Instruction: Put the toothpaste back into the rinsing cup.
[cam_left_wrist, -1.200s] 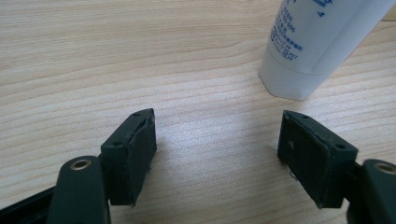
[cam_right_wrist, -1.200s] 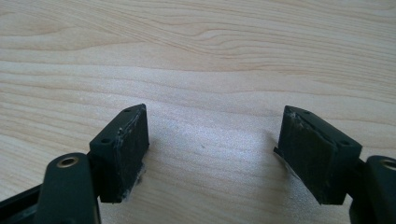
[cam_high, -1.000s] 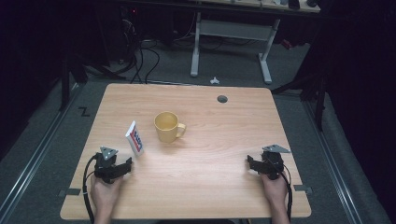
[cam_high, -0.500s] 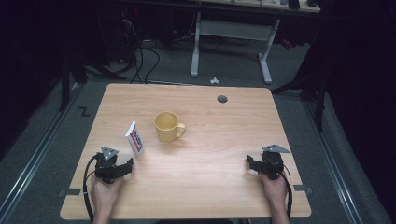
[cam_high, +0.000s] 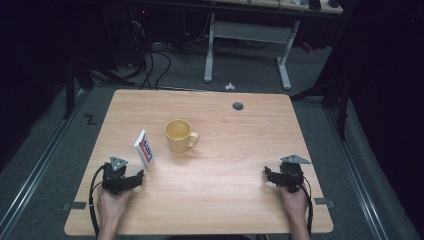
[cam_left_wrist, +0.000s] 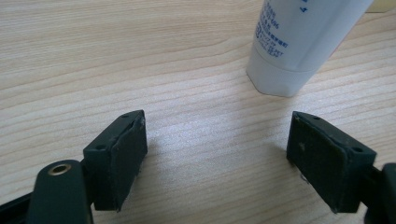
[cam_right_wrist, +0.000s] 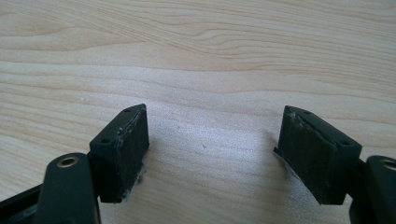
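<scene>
High view: tube standing beside the mug

White tube (cam_high: 144, 148) is leaning upright on the surface (cam_high: 220, 200), near the yellow mug (cam_high: 179, 135). Left hand-held gripper (cam_high: 134, 179) is resting just beside it, jaws wide; right hand-held gripper (cam_high: 269, 175) is sitting well apart, jaws wide.

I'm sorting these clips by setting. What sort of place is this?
Probably a lab or workshop recording station: a bare wooden table on grey carpet, cables on the floor behind it, and another desk's metal legs in a dark room.
</scene>
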